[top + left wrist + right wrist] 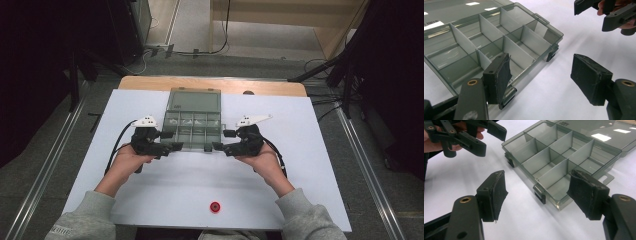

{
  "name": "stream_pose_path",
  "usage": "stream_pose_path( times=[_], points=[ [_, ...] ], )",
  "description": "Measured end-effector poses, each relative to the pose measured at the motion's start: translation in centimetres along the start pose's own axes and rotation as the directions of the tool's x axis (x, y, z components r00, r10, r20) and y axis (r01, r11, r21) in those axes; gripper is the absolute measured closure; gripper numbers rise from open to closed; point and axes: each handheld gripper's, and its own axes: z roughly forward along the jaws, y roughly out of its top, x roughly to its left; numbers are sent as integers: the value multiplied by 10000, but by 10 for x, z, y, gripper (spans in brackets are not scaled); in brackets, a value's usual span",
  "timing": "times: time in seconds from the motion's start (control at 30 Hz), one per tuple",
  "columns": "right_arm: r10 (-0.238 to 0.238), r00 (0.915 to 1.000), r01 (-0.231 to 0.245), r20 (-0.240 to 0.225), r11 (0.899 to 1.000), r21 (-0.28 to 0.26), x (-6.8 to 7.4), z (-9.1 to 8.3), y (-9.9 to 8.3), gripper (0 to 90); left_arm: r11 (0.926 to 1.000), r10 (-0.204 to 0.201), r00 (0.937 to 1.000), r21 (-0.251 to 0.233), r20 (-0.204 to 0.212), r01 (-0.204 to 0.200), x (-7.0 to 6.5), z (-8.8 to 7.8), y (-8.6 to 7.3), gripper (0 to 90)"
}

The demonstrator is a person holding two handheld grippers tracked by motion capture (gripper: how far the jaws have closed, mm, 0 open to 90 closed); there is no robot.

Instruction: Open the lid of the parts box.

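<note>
- Organizer box (192,131): smoky clear plastic, lid (194,100) folded flat behind it toward far edge of the desk (300,165). Sits mid-desk, between both grippers.
- Compartments look empty; dividers (489,28) thin, slotted in. Judging by that: light, rigid shell, prob. slides easily on the white top.
- Left gripper (544,75): jaws wide apart, holding nothing. One pad sits over/at the box's near-left corner, can't tell if touching; other pad is off to the side over bare desk.
- Right gripper (541,192): also wide open, empty. Jaws straddle the near-right corner area, no contact that I can confirm.
- High view: left gripper (152,142) and right gripper (240,141) flank the front edge, just beside it on each side.
- Latches (539,193): two dark clips on front wall, small, prob. snap-fit. Don't pinch those, they look like the weakest bit.
- Where to grip, imo: outer wall/rim at a corner, pads across wall thickness. Smooth plastic = slippery, so the pads need a flat seat, not edge contact.
- Avoid dividers: thin, could pop out or crack under squeeze.
- Lid hinge side: thin living hinge likely, move lid by its free edge, low force.
- Red round thing (215,206) near the person's edge of desk, well apart from box; can't tell what it is.
</note>
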Motion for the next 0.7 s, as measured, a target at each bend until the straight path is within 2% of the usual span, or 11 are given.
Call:
stream_pose_path(
  times=[0.2, 0.7],
  points=[
    [-22, 9999, 22, -120, 10000, -40, 2, -7, -6, 308, 10000, -65, 10000, 59, 7, 65, -3, -1, -5, 313],
    [-145, 9996, 146, -233, 9999, 23, 5, -17, -24, 308, 9998, 148, 9998, 126, 124, -149, -17, -6, -23, 313]
  ],
)
